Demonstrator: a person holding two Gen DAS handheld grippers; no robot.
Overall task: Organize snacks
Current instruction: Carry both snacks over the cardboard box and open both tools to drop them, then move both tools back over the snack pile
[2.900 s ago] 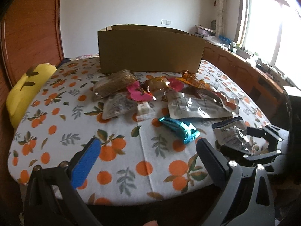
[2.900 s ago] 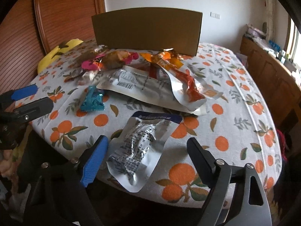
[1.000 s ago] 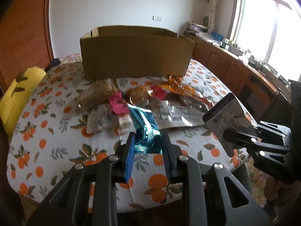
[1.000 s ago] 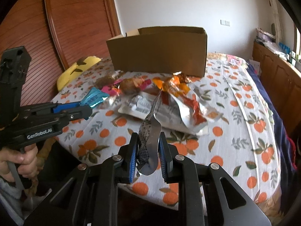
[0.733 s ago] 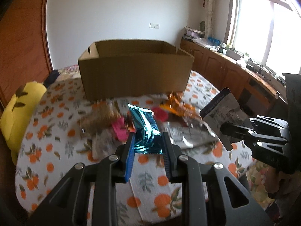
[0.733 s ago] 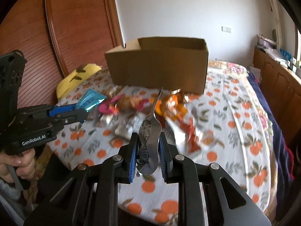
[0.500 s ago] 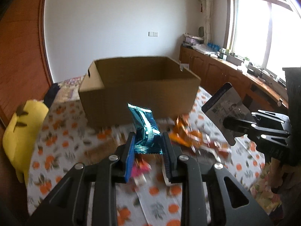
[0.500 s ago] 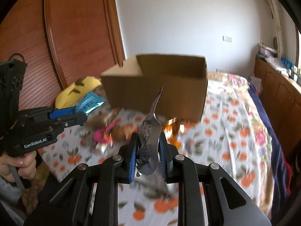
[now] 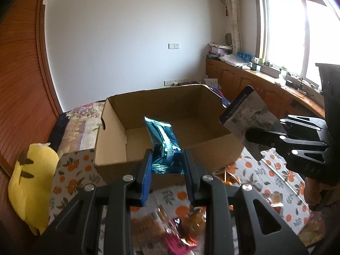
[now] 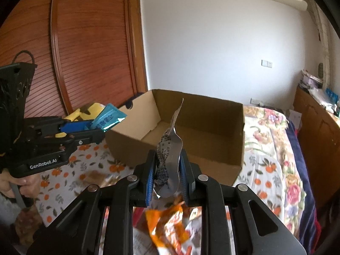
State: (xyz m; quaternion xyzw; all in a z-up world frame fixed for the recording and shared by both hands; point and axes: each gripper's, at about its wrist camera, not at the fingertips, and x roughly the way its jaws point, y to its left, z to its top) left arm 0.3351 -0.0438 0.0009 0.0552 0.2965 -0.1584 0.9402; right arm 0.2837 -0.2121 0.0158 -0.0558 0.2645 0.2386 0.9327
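- Left gripper (image 9: 167,163): jaws closed tight on the lower end of a teal foil snack packet (image 9: 162,137). The packet stands up from the fingers, raised in front of the near wall of the cardboard box (image 9: 110,140).
- Right gripper (image 10: 166,171): jaws closed on a silver printed pouch (image 10: 170,148). The pouch is pinched at its lower part and rises edge-on toward the box opening.
- Cardboard box: open-topped, on the orange-patterned tablecloth (image 9: 70,180). The visible part of its floor appears bare; no snack is seen inside.
- Both held items are in the air near the box's front edge. Neither is over the interior by a clear margin, and neither is released.
- Remaining on the table, below the grippers: an orange wrapper (image 10: 170,229), a pink wrapper (image 9: 178,244) and several blurred packets. Exact count cannot be determined.
- Progress, as a judgement: early stage. Two items are lifted for delivery; none is confirmed stored; the loose pile is left to clear.
- Yellow cushion (image 9: 29,187): at the table's left edge, not part of the task.
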